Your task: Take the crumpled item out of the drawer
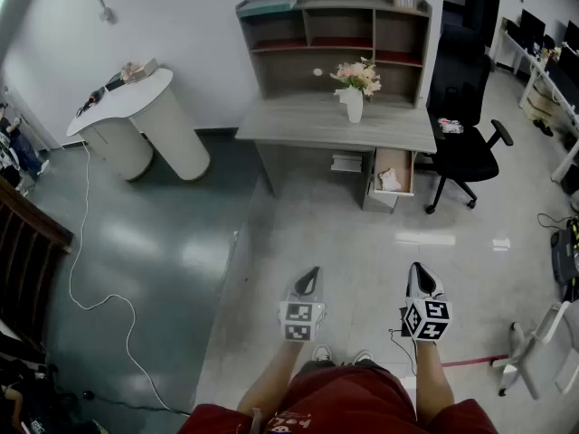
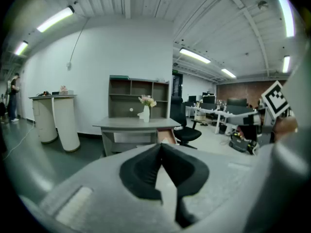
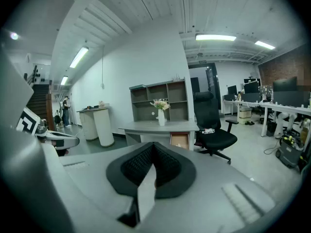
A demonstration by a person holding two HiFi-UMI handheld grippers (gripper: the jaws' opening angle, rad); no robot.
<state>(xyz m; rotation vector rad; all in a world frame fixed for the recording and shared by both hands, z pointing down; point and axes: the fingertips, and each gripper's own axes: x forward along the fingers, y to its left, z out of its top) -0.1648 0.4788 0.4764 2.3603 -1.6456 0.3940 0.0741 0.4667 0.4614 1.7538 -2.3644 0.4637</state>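
Two claws are in my hands, and both are squeezed shut with nothing in them. My left claw [image 1: 310,275] and my right claw [image 1: 417,269] are side by side above the shiny floor [image 1: 298,224]. They point ahead and a little down. In each claw's own view, the black tips meet and nothing sits between them.

The desk [image 1: 308,123] is well away from me, across the floor. Its drawer [image 1: 399,160] is pulled open on the right side, under the top. The crumpled thing [image 1: 389,180] lies inside the drawer. It is white and scrunched up. My claws are far from it and touch nothing.

A white vase [image 1: 355,106] with pink flowers stands on the desk. A shelf [image 1: 398,39] sits at the back of the desk, against the wall. A black chair [image 1: 462,107] is just beside the open drawer, on the right. A round white counter [image 1: 149,120] stands off to the left. A thin white wire [image 1: 86,242] runs along the dark floor there.
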